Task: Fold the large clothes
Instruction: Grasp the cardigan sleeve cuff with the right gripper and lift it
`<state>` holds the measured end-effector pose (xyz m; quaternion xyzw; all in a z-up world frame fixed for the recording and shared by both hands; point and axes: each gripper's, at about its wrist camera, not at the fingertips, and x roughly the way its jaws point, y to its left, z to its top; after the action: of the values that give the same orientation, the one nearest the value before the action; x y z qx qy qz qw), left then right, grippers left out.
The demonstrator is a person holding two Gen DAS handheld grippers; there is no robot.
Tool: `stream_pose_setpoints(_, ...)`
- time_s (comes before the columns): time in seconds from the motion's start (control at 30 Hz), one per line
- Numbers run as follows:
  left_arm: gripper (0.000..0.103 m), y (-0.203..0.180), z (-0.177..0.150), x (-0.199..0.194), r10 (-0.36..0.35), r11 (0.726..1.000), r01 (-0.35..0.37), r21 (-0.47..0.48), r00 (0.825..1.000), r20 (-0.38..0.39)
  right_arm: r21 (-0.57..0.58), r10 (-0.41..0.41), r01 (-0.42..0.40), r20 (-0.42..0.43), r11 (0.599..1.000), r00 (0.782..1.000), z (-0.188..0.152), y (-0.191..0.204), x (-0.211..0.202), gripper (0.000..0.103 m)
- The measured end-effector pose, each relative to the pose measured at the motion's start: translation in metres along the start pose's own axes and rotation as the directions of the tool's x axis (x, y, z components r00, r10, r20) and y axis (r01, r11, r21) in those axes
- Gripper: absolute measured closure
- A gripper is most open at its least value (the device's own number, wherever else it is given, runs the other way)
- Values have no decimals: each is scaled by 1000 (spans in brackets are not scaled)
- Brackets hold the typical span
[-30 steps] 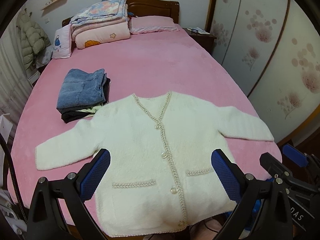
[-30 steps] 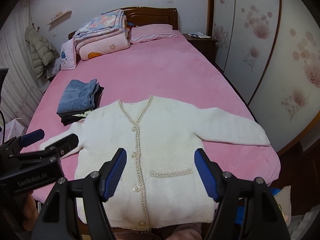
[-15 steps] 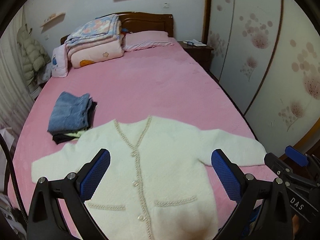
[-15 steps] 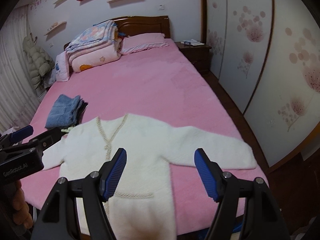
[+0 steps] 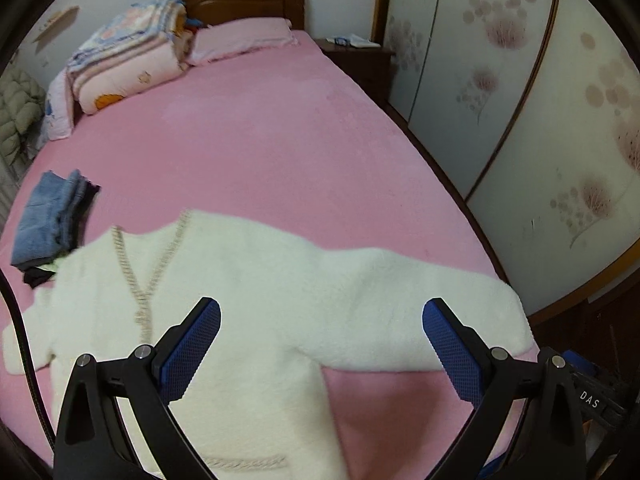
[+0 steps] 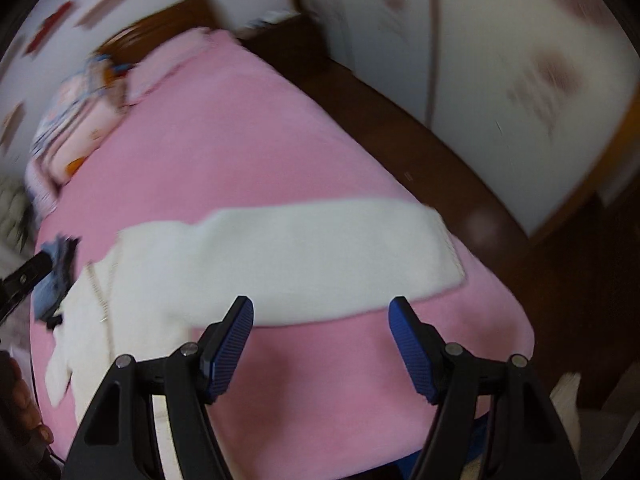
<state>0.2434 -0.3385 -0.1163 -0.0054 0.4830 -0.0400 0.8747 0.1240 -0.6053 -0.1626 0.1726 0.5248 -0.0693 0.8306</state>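
I see the white cardigan (image 5: pixel 256 304) lying flat, front up, on the near end of the pink bed (image 5: pixel 260 128), sleeves spread left and right. Its right sleeve reaches almost to the bed's right edge; right wrist view shows the same sleeve (image 6: pixel 320 256) stretched across, though that view is motion-blurred.

Left hand-held gripper (image 5: pixel 321 350): blue pads wide apart, nothing between them, hovering over the cardigan's body and right armpit area. Can't tell whether it touches the fabric.

Right hand-held gripper (image 6: pixel 321 346): pads also spread apart, empty, over bare pink sheet just near of the right sleeve.

Folded jeans stack (image 5: pixel 50 220) sits on the bed's left side, just beside the cardigan's left shoulder. Folded quilts (image 5: pixel 128 56) and a pink pillow (image 5: pixel 240 38) are at the far end by the wooden headboard (image 5: pixel 240 2). Wardrobe doors (image 5: pixel 520 100) with a floral print run along the right.
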Motion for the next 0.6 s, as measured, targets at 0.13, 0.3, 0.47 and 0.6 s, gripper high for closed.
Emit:
stream_pose_setpoints(0.13,2,-29,-11,59,7,1000,-6,27,998,-60,130,7,6,-94,991,996,-6,-61,54,32)
stream_pose_setpoints(0.3,2,-53,-30,114,3,998,3,57,993,-119,280,70,-27,-146,960,987,-11,-109,97,32)
stream_pose_setpoints(0.47,2,-66,-40,142,13,996,2,93,988,-155,407,157,-79,-162,910,974,-10,-127,138,32)
stream_pose_setpoints(0.6,2,-66,-40,145,-7,997,19,81,988,-151,414,141,-79,-121,907,983,1,-126,156,42)
